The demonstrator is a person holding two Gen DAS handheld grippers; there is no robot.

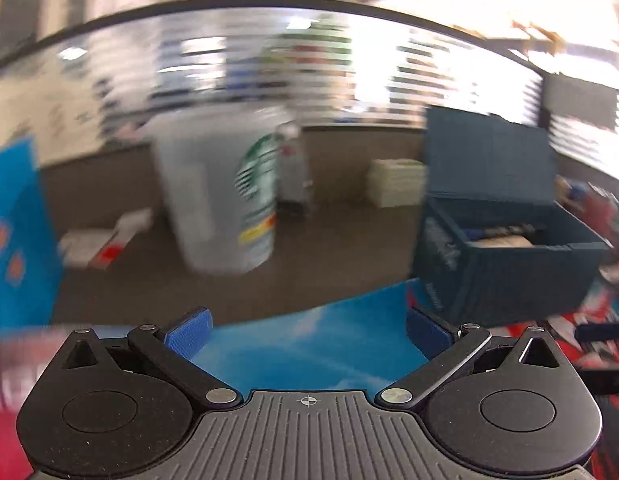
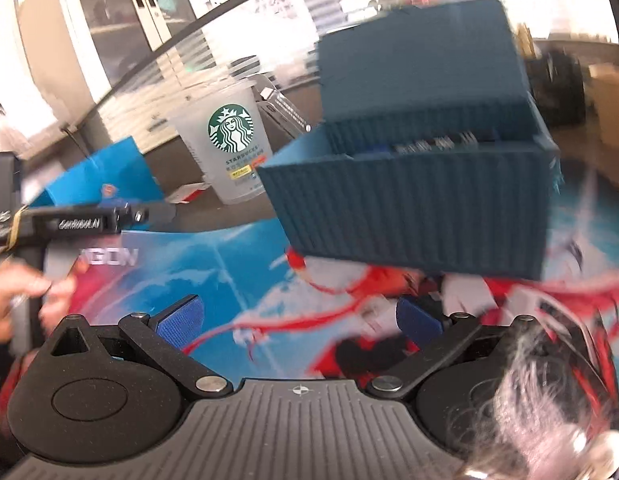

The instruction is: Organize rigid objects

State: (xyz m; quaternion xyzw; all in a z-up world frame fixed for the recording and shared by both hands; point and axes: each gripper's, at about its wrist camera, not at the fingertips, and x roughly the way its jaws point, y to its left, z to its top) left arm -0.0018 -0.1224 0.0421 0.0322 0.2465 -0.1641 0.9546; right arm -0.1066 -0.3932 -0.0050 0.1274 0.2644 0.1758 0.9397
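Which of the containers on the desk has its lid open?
The dark teal ribbed box, its hinged lid tipped up behind it. The frosted plastic Starbucks cup beside it has no lid at all.

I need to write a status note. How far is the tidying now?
Done: the blue box stands open with some things already inside; what they are is too blurred to tell. In hand: nothing. The left gripper and the right gripper are both open and empty. Left: the cup still stands on the table beside the box, with a small white carton nearby.
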